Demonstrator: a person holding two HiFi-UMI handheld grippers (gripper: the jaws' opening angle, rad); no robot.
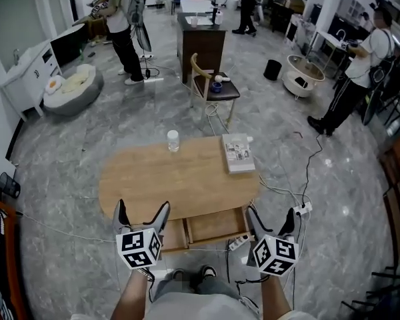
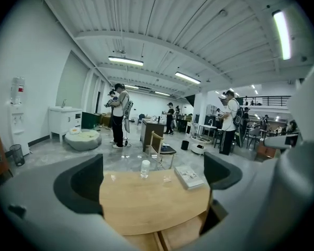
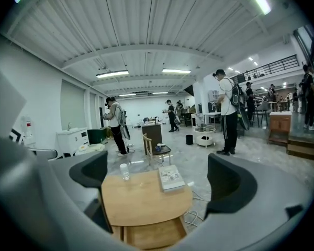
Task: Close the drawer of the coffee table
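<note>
A wooden oval coffee table (image 1: 180, 179) stands on the marble floor before me. Its drawer (image 1: 217, 227) is pulled out on the near side, showing a bare wooden bottom; the same drawer (image 3: 149, 239) lies low in the right gripper view and the drawer (image 2: 180, 237) in the left gripper view. My left gripper (image 1: 141, 215) is open, held above the table's near left edge. My right gripper (image 1: 270, 220) is open too, just right of the drawer's corner. Neither touches anything.
On the table stand a small clear bottle (image 1: 173, 140) and a book (image 1: 238, 152). A white power strip (image 1: 239, 243) and cables lie by the drawer's right corner. A wooden chair (image 1: 210, 89) stands beyond the table. Several people (image 1: 123, 25) stand around the room.
</note>
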